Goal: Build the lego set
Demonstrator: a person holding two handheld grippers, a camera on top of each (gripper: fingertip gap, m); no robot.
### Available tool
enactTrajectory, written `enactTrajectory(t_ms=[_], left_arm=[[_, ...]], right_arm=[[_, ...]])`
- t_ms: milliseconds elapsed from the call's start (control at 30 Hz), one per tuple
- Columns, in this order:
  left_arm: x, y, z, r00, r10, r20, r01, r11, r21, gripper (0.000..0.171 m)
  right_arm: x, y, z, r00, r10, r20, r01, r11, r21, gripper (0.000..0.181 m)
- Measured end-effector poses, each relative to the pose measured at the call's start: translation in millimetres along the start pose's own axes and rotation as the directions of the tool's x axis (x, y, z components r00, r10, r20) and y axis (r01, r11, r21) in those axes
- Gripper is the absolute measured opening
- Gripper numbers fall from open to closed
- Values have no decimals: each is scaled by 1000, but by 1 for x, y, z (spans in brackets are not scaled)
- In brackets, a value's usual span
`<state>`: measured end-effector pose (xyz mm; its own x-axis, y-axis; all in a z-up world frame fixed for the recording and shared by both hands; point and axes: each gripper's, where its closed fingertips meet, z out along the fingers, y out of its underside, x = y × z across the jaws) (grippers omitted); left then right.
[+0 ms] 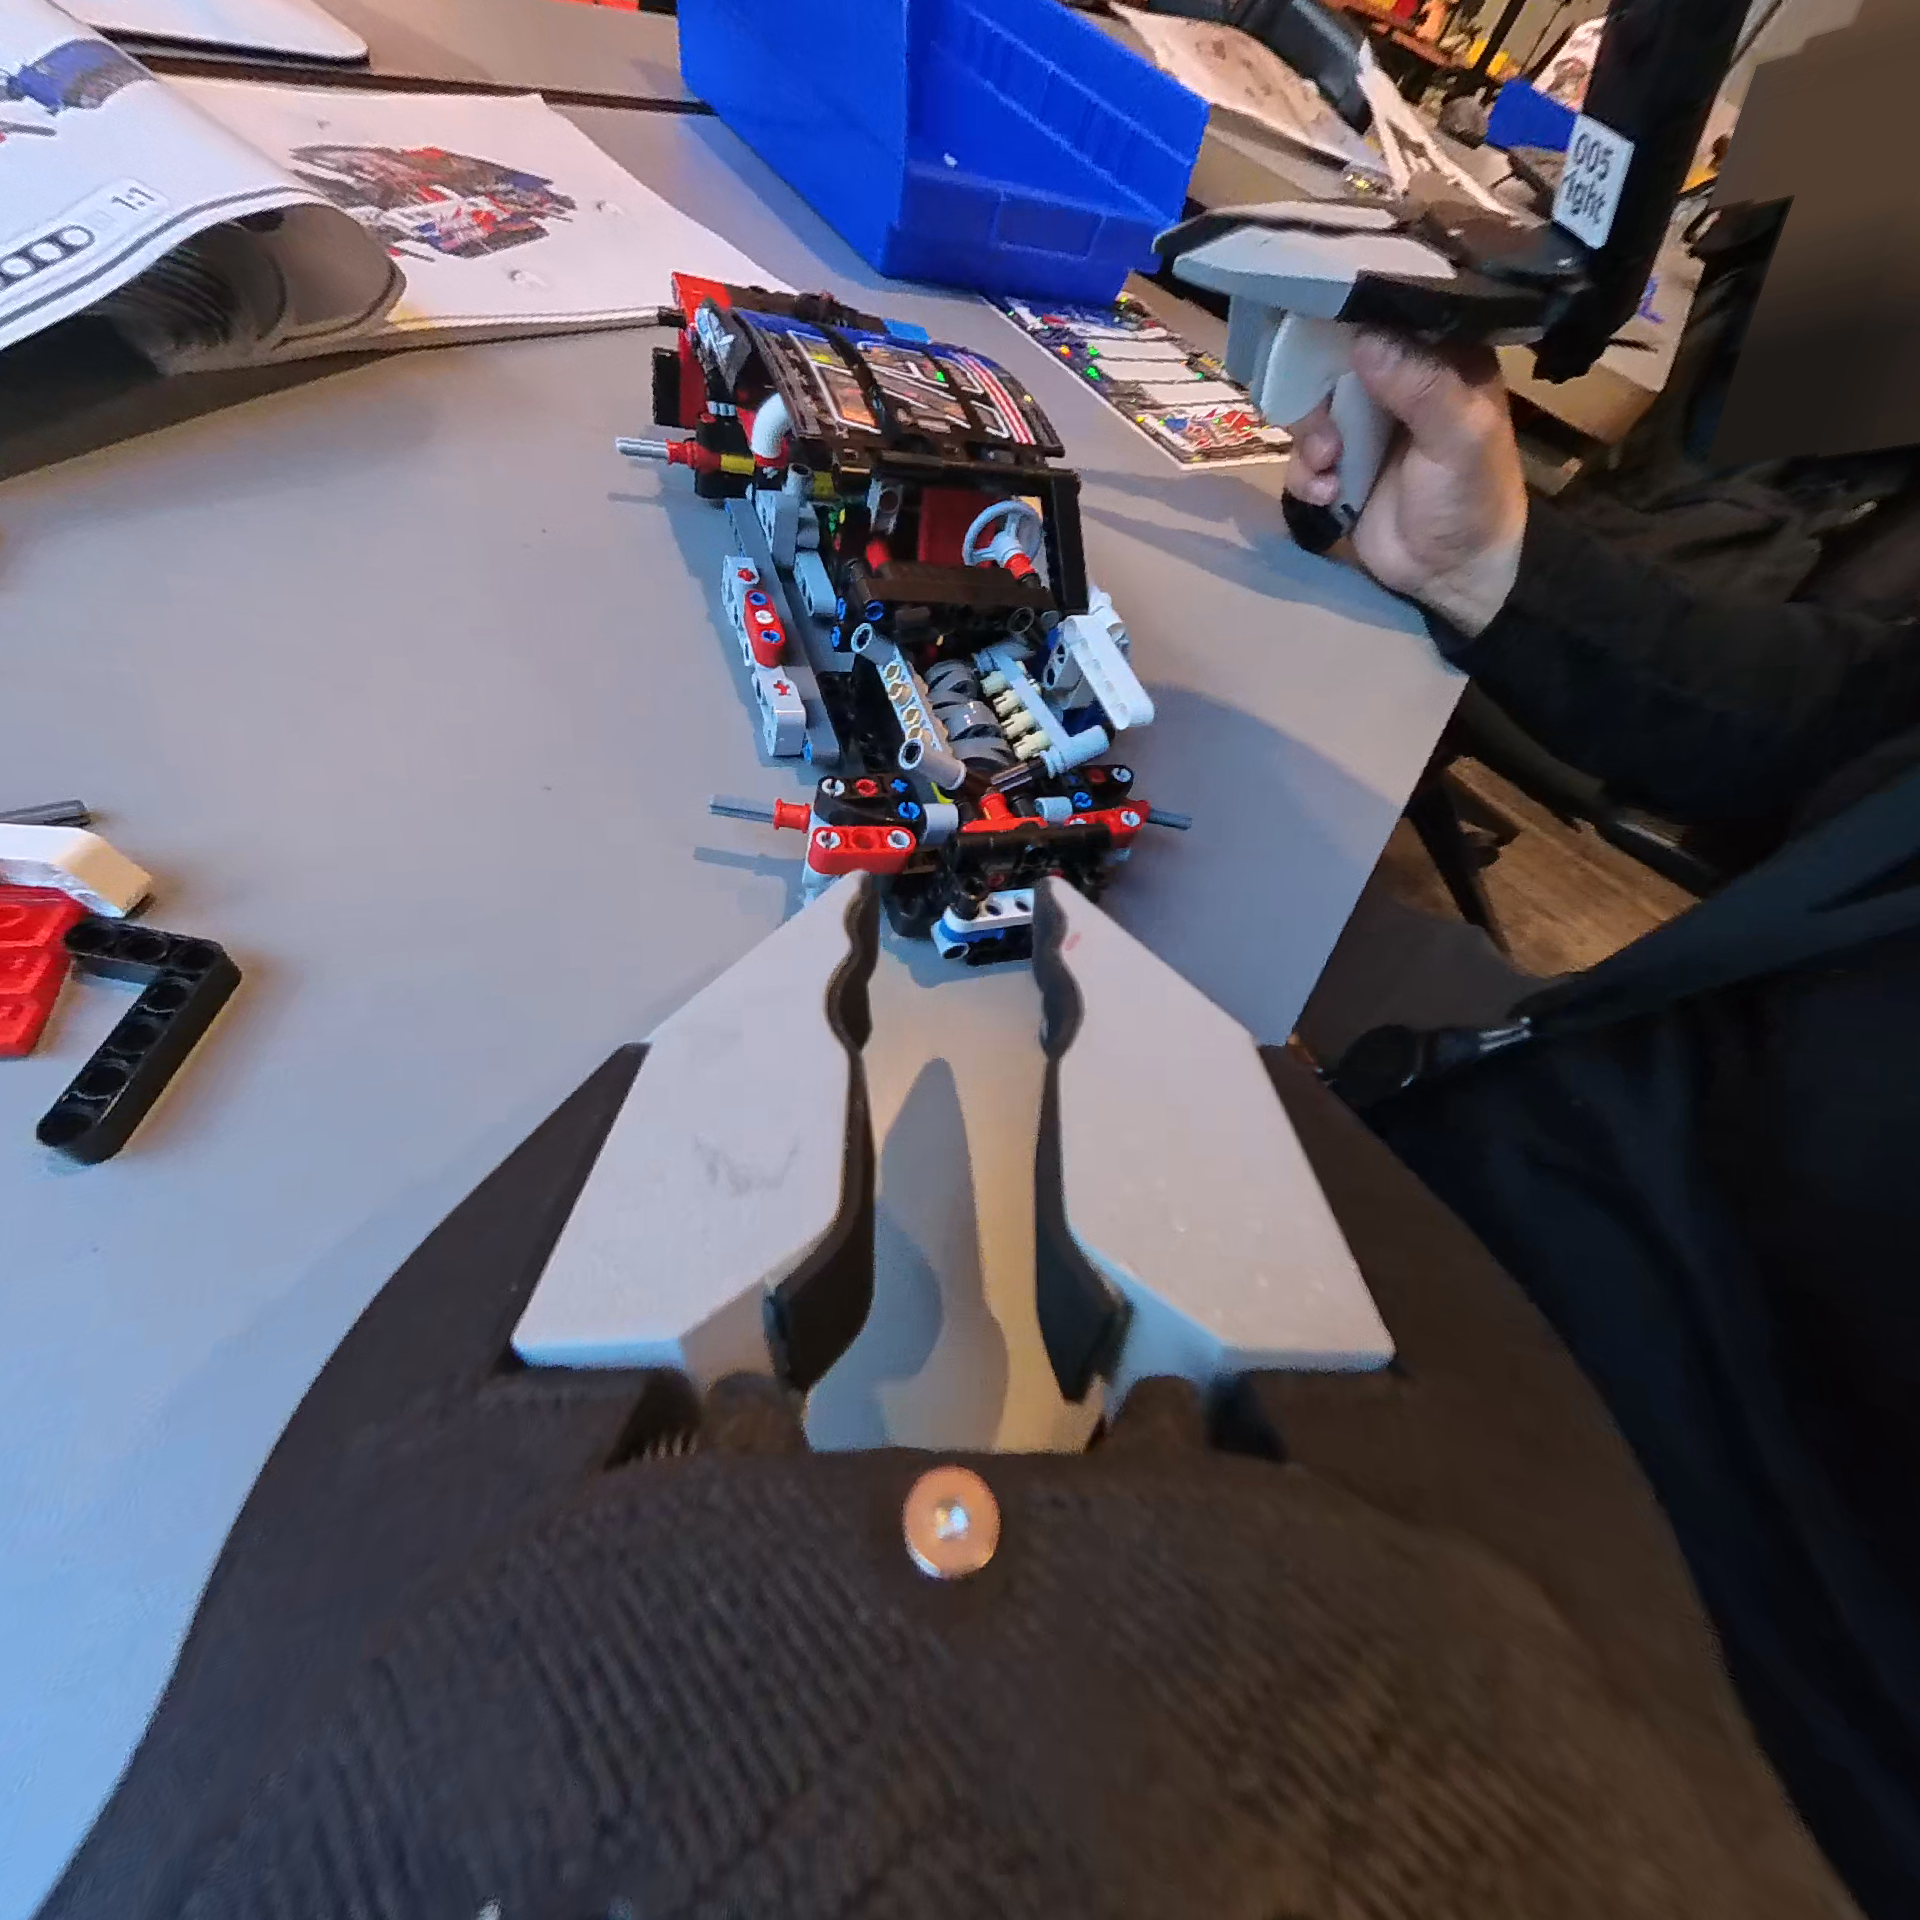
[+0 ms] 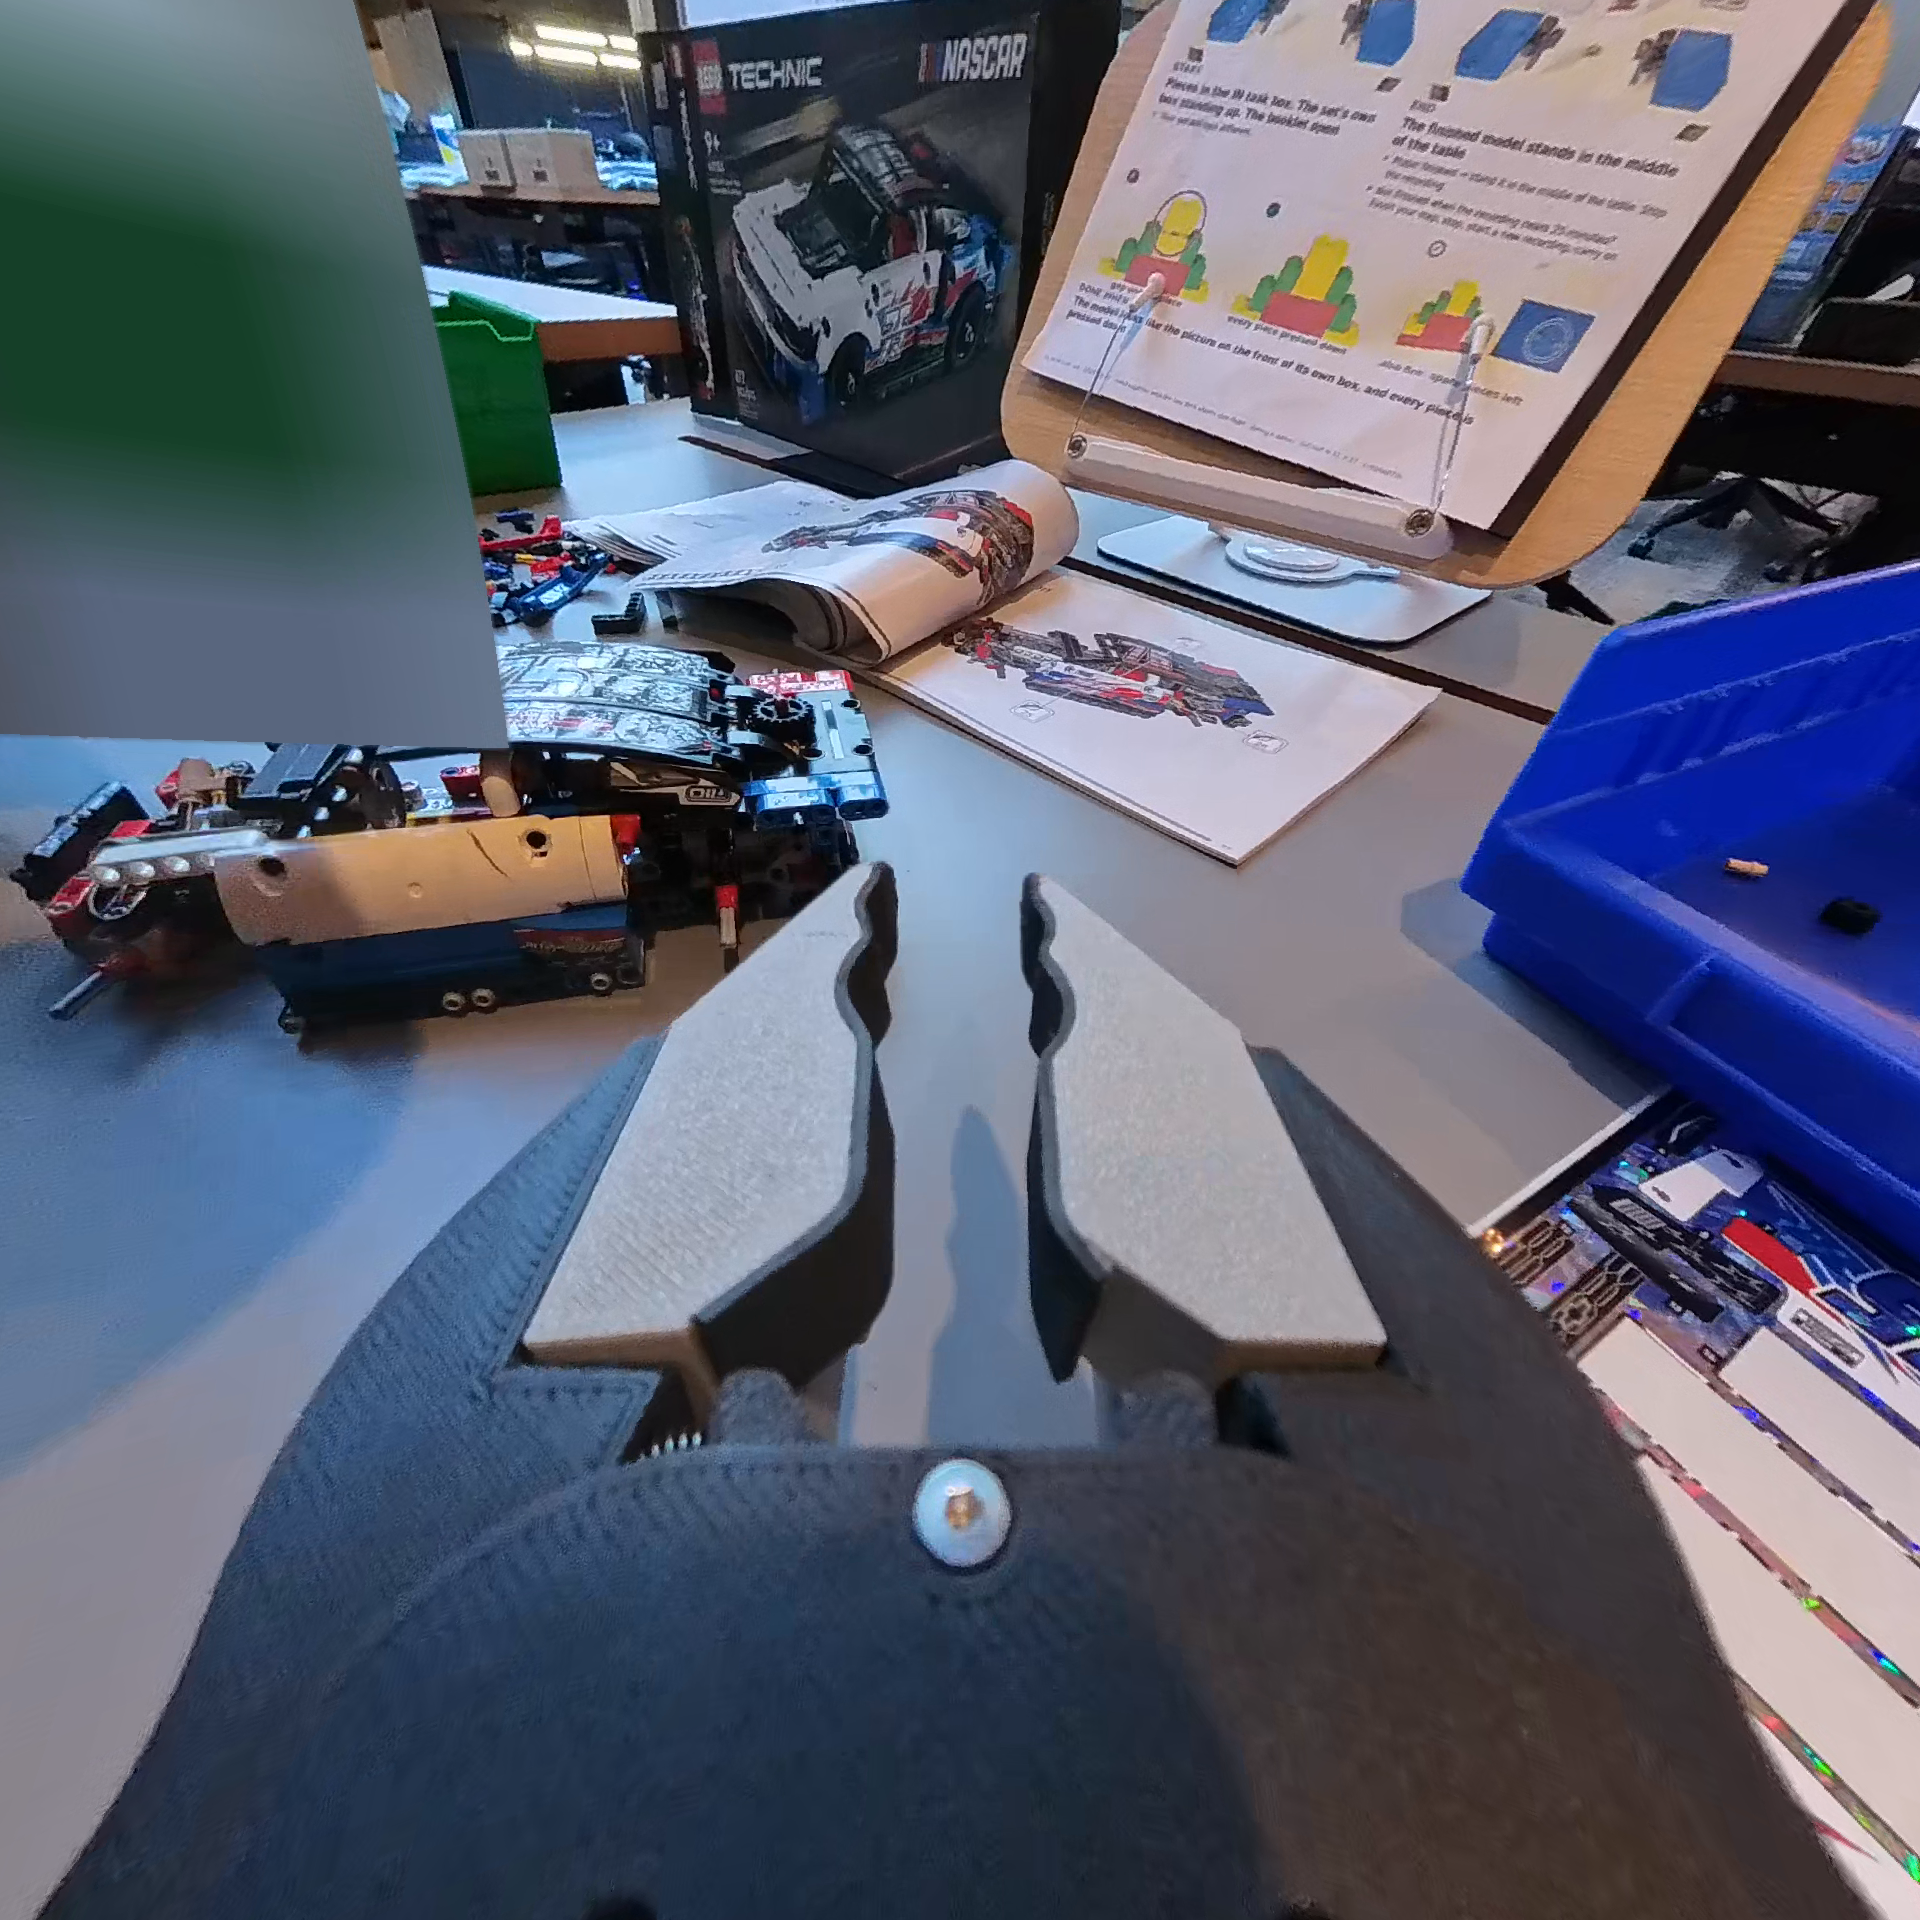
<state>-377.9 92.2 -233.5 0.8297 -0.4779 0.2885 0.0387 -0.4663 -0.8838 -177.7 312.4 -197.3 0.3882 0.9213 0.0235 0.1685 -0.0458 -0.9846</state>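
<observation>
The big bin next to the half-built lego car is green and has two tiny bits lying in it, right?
Not quite: the big bin beside the half-built lego car is blue, not green. The right wrist view shows it, with two tiny bits lying inside, just as you said.

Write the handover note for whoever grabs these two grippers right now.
Left gripper: open, its tips straddling the near end of the half-built car, nothing clamped.
Right gripper: open and empty, held above the table beside the car.
Open instruction booklet lies behind the car; blue bin holds a couple of small parts; sticker sheet beside it; loose black L-beam to the left.
Done: chassis, engine, roof.
Left: wheels and remaining panels.
</observation>
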Motion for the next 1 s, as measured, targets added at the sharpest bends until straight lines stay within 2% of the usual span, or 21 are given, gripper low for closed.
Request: enactTrajectory(t_ms=[233, 433, 1000], left_arm=[[6, 1, 0, 998, -17, -62, 16, 1000, -6, 24], [13, -4, -5, 993, -8, -117, 12, 999, 38, 13], [13, -4, -5, 991, -27, -129, 32, 999, 40, 13]], right_arm=[[-6, 2, 5, 999, -32, 20, 32, 999, -23, 15], [-7, 1, 4, 999, -16, 39, 16, 1000, -14, 11], [-11, 3, 4, 997, -32, 64, 34, 999, -26, 6]])
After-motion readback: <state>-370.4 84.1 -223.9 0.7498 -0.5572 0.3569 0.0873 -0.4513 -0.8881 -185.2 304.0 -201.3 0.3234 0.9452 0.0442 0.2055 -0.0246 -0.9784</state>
